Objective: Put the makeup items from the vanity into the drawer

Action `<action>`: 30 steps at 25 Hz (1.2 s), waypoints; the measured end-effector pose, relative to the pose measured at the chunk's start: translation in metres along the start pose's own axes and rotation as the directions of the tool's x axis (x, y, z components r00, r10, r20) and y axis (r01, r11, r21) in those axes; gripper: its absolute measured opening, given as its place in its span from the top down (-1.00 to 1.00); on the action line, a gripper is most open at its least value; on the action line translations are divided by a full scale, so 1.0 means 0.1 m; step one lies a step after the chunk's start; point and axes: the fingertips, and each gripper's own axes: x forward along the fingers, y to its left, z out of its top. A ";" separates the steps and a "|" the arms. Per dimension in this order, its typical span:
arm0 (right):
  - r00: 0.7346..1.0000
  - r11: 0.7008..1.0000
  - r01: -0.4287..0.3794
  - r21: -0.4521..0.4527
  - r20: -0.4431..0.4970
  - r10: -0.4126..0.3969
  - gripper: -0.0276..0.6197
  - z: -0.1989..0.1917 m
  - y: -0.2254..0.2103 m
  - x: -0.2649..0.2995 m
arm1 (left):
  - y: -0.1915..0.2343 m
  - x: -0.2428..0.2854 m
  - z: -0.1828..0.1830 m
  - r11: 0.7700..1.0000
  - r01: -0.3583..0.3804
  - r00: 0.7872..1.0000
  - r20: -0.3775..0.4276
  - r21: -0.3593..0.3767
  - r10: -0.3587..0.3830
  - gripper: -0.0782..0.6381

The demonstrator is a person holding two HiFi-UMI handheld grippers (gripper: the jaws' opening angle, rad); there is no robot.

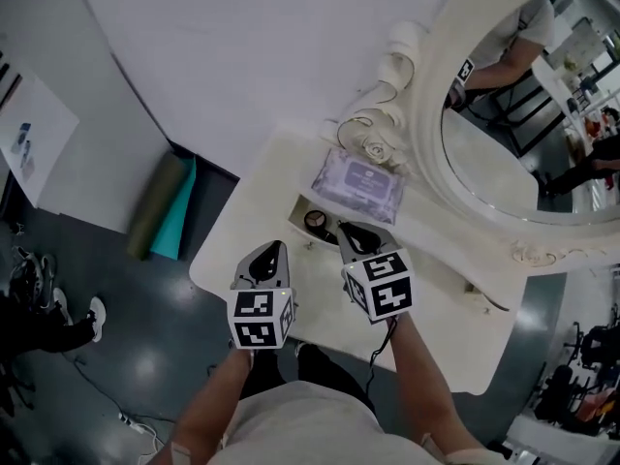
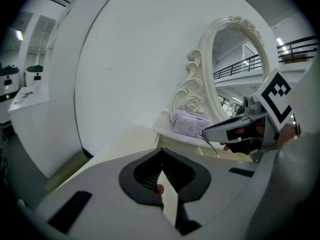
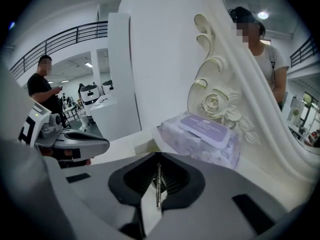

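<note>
A pack of wipes [image 1: 360, 180] lies at the vanity's [image 1: 441, 323] far side, at the foot of the mirror [image 1: 504, 114] standing to its right. A round item [image 1: 315, 221] sits in a recess just nearer than the pack. Nearer still, the left gripper [image 1: 276, 252] and right gripper [image 1: 351, 233] hang side by side, a thin rod [image 3: 158, 186] between the right one's jaws. Two rolls [image 1: 165, 206] lie on the floor to the left.

The tabletop [image 1: 455, 308] lies bare to the right of the right claw [image 1: 351, 232] and at its left corner beside the left claw [image 1: 274, 252]. Only a narrow gap parts the two claws. Just ahead, the drawer [image 1: 300, 208] stands open from above, with a round case [image 1: 316, 220] in it. Behind it the wipes pack [image 1: 363, 180] and the mirror's carved frame [image 1: 383, 85] block the back, close to the wall [image 1: 242, 46].
</note>
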 end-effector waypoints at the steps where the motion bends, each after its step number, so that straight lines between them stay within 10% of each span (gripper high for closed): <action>1: 1.000 1.000 -0.011 -0.014 -0.004 0.011 0.78 0.02 0.03 0.04 | 0.03 0.01 0.01 1.000 -0.009 1.000 0.004 -0.008 0.010 0.75; 16: 0.993 0.973 -0.099 -0.209 -0.077 0.085 0.78 0.09 0.23 0.48 | 0.39 0.05 -0.19 0.982 -0.120 0.993 -0.002 -0.145 0.120 0.76; 30: 0.990 0.978 -0.133 -0.162 -0.069 0.123 0.64 0.05 0.31 0.56 | 0.52 0.03 -0.18 0.974 -0.155 0.988 -0.004 -0.164 0.156 0.76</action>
